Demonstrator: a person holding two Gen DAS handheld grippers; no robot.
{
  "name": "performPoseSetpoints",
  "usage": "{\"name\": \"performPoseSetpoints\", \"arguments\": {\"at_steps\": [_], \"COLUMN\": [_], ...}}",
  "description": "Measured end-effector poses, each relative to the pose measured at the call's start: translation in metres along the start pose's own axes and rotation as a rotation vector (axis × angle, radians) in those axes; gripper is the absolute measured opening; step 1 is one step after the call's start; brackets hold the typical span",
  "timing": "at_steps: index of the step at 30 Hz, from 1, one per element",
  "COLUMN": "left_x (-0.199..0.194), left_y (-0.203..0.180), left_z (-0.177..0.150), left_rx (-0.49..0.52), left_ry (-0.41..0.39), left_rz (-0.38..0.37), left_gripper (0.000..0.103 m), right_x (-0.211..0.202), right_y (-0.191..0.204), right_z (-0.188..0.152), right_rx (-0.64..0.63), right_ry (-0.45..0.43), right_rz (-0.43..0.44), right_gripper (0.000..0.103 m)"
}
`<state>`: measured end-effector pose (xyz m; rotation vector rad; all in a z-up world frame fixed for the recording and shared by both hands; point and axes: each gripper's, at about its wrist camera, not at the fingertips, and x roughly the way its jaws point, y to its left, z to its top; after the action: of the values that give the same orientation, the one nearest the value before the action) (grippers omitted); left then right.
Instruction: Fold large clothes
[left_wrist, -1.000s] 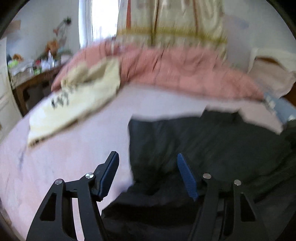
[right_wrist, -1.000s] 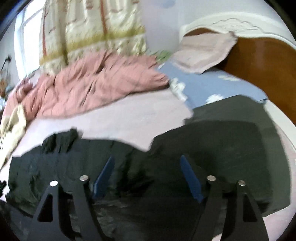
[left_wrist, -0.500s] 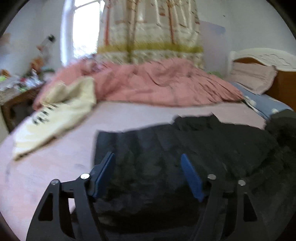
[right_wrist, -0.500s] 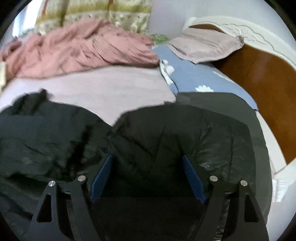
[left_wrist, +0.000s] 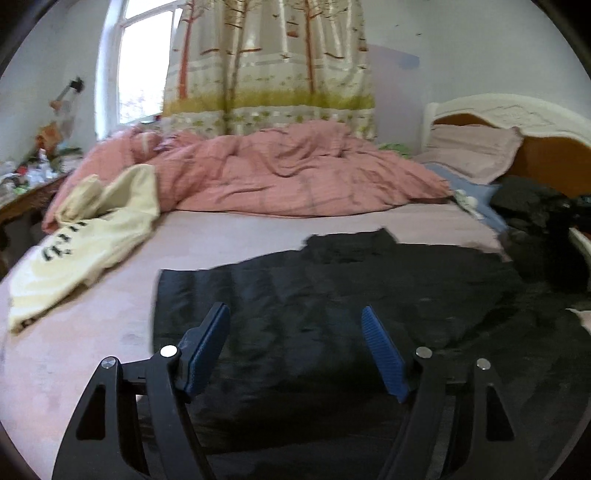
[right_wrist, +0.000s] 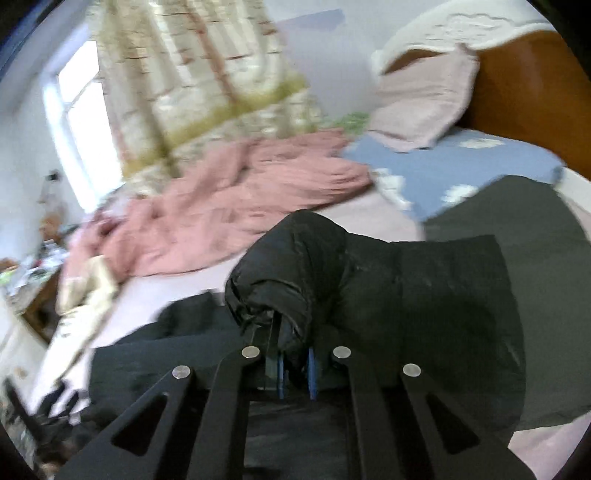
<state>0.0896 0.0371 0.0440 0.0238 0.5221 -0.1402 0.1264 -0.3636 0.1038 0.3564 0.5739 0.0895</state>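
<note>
A large black padded jacket (left_wrist: 332, 295) lies spread on the pink bed sheet (left_wrist: 92, 332). My left gripper (left_wrist: 295, 332) is open and empty, low over the jacket's near left part. My right gripper (right_wrist: 295, 363) is shut on a fold of the black jacket (right_wrist: 295, 258) and holds that bunch raised above the rest of the garment, which spreads to the right (right_wrist: 461, 314). The blue pads (right_wrist: 312, 369) are mostly hidden by the fabric.
A crumpled pink duvet (left_wrist: 295, 173) lies across the far side of the bed. A cream garment (left_wrist: 92, 229) lies at the left. A pillow (left_wrist: 472, 151) and wooden headboard (left_wrist: 546, 162) are at the right. A cluttered side table (left_wrist: 26, 181) stands at far left.
My right gripper has shut on a fold of the black jacket and lifted it, tilting its view. My left gripper stays open and has shifted over the jacket's left part.
</note>
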Motion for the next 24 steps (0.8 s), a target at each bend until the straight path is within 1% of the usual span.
{"name": "performPoseSetpoints", "arguments": {"at_steps": [1, 2, 3, 5, 8, 9, 10, 11, 12, 13, 14, 15, 16, 17, 18, 20, 22, 23, 24], "left_x": [-0.001, -0.001, -0.002, -0.003, -0.004, -0.004, -0.004, -0.004, -0.004, -0.002, -0.001, 0.001, 0.004, 0.007, 0.009, 0.015, 0.023, 0.029, 0.041], "left_y": [-0.001, 0.000, 0.001, 0.004, 0.009, 0.011, 0.012, 0.013, 0.013, 0.012, 0.010, 0.007, 0.002, -0.004, -0.011, -0.031, -0.055, -0.065, -0.076], "left_z": [0.001, 0.002, 0.002, 0.004, 0.006, 0.006, 0.007, 0.007, 0.006, 0.005, 0.004, 0.002, -0.001, -0.003, -0.004, -0.004, -0.001, 0.001, 0.002], "left_rx": [-0.009, -0.023, -0.037, -0.037, -0.036, -0.042, -0.046, -0.048, -0.046, -0.040, -0.035, -0.032, -0.033, -0.030, -0.021, 0.027, 0.099, 0.119, 0.142], "left_ry": [0.005, 0.010, 0.014, 0.011, 0.016, 0.020, 0.023, 0.027, 0.030, 0.037, 0.042, 0.047, 0.055, 0.065, 0.074, 0.096, 0.120, 0.145, 0.206], "left_rz": [-0.043, -0.078, -0.095, -0.065, -0.026, -0.023, -0.029, -0.040, -0.044, -0.046, -0.046, -0.047, -0.064, -0.100, -0.132, -0.184, -0.231, -0.237, -0.235], "left_gripper": [0.073, 0.078, 0.080, 0.080, 0.080, 0.080, 0.081, 0.081, 0.081, 0.081, 0.081, 0.081, 0.081, 0.081, 0.081, 0.081, 0.081, 0.081, 0.081], "right_x": [0.002, 0.006, 0.014, 0.030, 0.070, 0.085, 0.095, 0.101, 0.107, 0.111, 0.112, 0.107, 0.094, 0.086, 0.078, 0.062, 0.046, 0.035, 0.026], "right_y": [0.016, 0.028, 0.044, 0.071, 0.108, 0.119, 0.128, 0.134, 0.140, 0.147, 0.150, 0.152, 0.151, 0.149, 0.146, 0.138, 0.129, 0.124, 0.121], "right_z": [-0.004, -0.007, -0.014, -0.034, -0.067, -0.079, -0.088, -0.093, -0.099, -0.104, -0.104, -0.104, -0.104, -0.101, -0.095, -0.083, -0.069, -0.062, -0.056], "right_rx": [-0.012, -0.022, -0.032, -0.040, -0.052, -0.049, -0.044, -0.045, -0.057, -0.087, -0.110, -0.127, -0.133, -0.130, -0.127, -0.119, -0.116, -0.119, -0.128], "right_ry": [0.012, 0.027, 0.051, 0.106, 0.203, 0.243, 0.267, 0.283, 0.302, 0.315, 0.312, 0.290, 0.230, 0.196, 0.166, 0.143, 0.109, 0.084, 0.059], "right_rz": [0.052, 0.082, 0.111, 0.154, 0.186, 0.209, 0.237, 0.250, 0.255, 0.231, 0.198, 0.164, 0.135, 0.127, 0.123, 0.110, 0.055, 0.026, -0.003], "right_gripper": [0.010, 0.010, 0.010, 0.010, 0.010, 0.010, 0.011, 0.016, 0.023, 0.028, 0.047, 0.074, 0.083, 0.086, 0.086, 0.086, 0.086, 0.086, 0.086]}}
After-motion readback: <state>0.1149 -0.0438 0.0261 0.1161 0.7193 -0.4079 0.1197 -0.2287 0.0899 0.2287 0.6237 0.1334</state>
